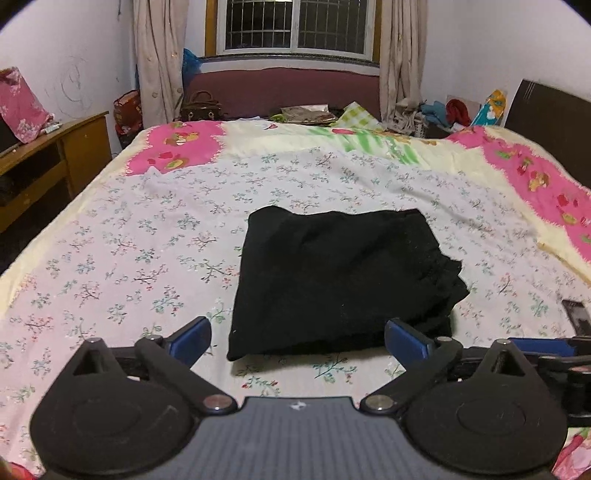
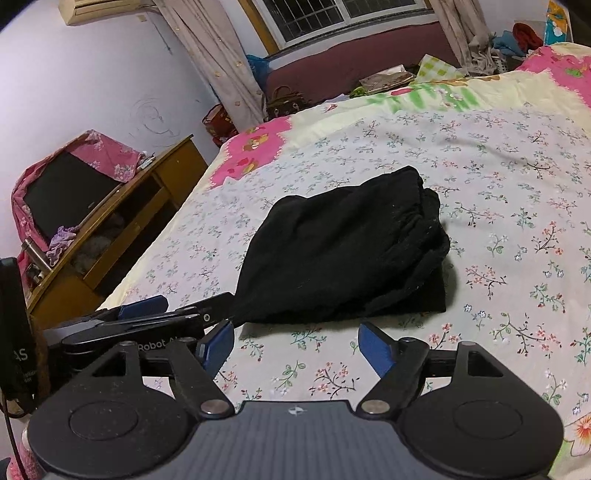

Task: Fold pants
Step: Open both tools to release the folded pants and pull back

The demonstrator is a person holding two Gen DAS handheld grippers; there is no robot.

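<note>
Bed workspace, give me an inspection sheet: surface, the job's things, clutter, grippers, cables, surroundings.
Surface: bed under a floral sheet, lightly wrinkled.
Job's things: black pants folded into a compact stack, lying flat mid-bed, touched by neither gripper.
Clutter: a dark phone-like object on the sheet at the right; what it is cannot be told.
Grippers: left gripper open, nothing between its fingers; right gripper open, nothing between its fingers; both just short of the pants' near edge.
Cables: nothing seen on the bed.
Surroundings: wooden cabinet beside the bed, barred window with curtains, handbag and piled items beyond the far edge.
</note>
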